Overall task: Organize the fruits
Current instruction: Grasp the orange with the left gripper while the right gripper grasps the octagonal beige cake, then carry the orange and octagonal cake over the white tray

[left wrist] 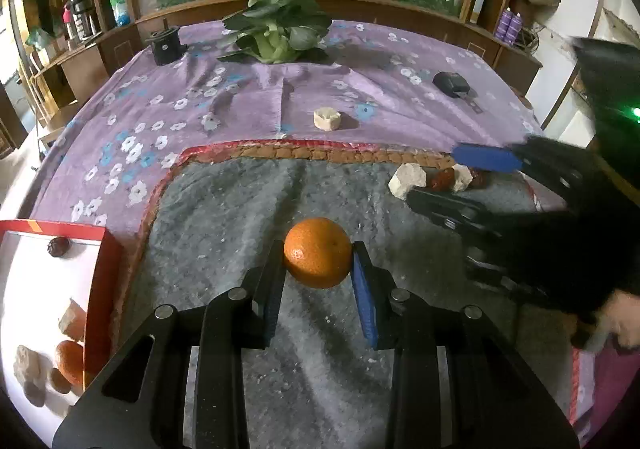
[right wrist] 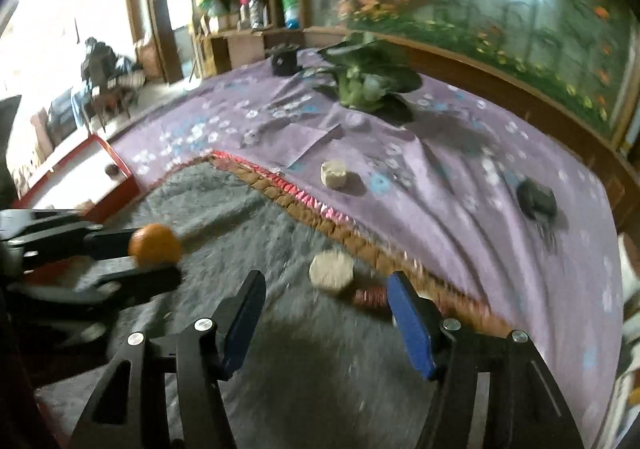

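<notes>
My left gripper [left wrist: 318, 249] is shut on an orange [left wrist: 318, 254], held just above the grey fluffy mat [left wrist: 224, 217]. In the right wrist view the same orange [right wrist: 155, 245] shows at the left between the black fingers. My right gripper [right wrist: 326, 283] is open, with a pale chunk [right wrist: 331, 271] ahead between its fingertips and a red date [right wrist: 370, 295] by its right finger; the pads touch neither. From the left wrist, that chunk [left wrist: 408, 179] and date [left wrist: 442, 181] lie at the mat's far right edge. A red tray [left wrist: 106, 281] at left holds another orange [left wrist: 70, 361], a dark date [left wrist: 59, 246] and pale chunks.
On the purple flowered cloth [left wrist: 180, 109] beyond the mat lie a pale block [left wrist: 327, 118], leafy greens [left wrist: 276, 33], a black cylinder [left wrist: 166, 45] and a small black device [left wrist: 450, 83]. A wooden cabinet with a painted panel closes off the far side.
</notes>
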